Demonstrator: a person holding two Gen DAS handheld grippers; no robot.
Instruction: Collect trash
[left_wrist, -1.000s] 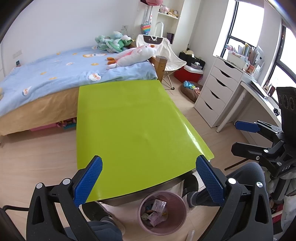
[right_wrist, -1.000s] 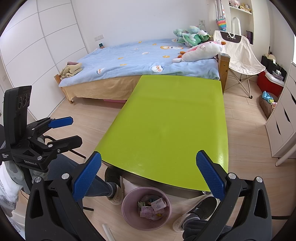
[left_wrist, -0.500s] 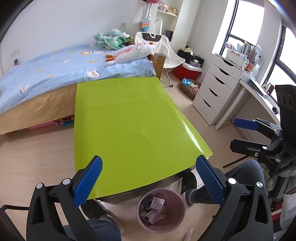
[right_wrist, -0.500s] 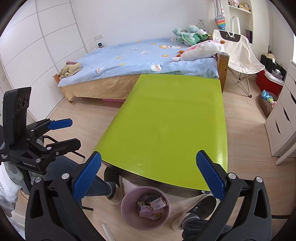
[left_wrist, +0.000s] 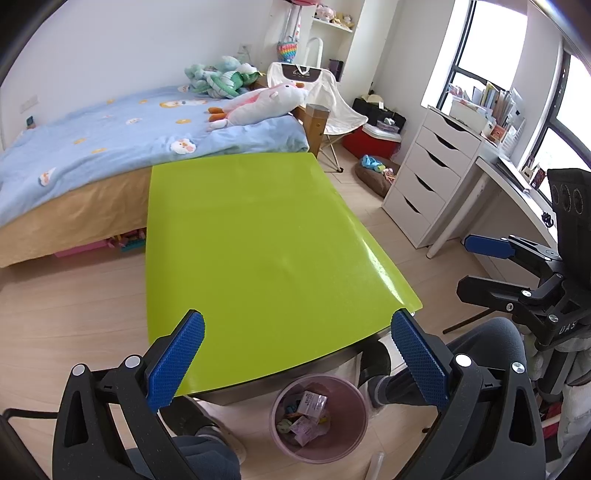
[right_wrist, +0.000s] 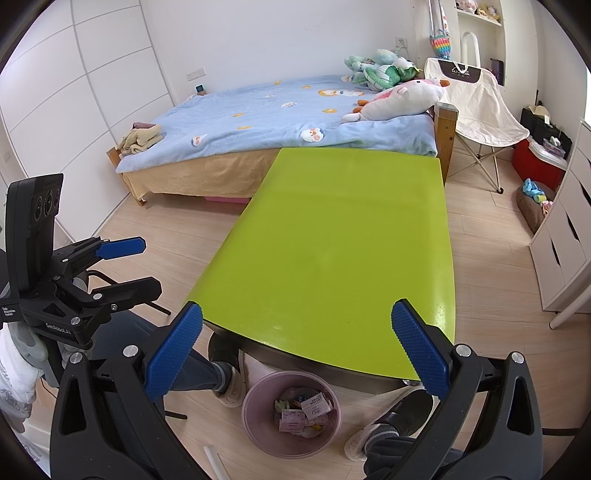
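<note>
- Across the room, the green tabletop (left_wrist: 255, 254) lies bare, with no trash on it.
- Below its near edge, the pink bin (right_wrist: 291, 413) on the floor holds the wrappers (right_wrist: 303, 410).
- Left hand-held gripper (left_wrist: 295, 360) and right hand-held gripper (right_wrist: 295, 354) both gape wide and empty; the bin sits just beneath and between them, seemingly equally near either.

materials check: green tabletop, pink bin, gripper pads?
Green tabletop: looks like glossy laminate or plastic sheet, going by the window glare streak along its right edge.
Pink bin: likely thin, slightly translucent matte plastic.
Left gripper and right gripper pads: blue, fine dimpled texture, probably rubber.
</note>
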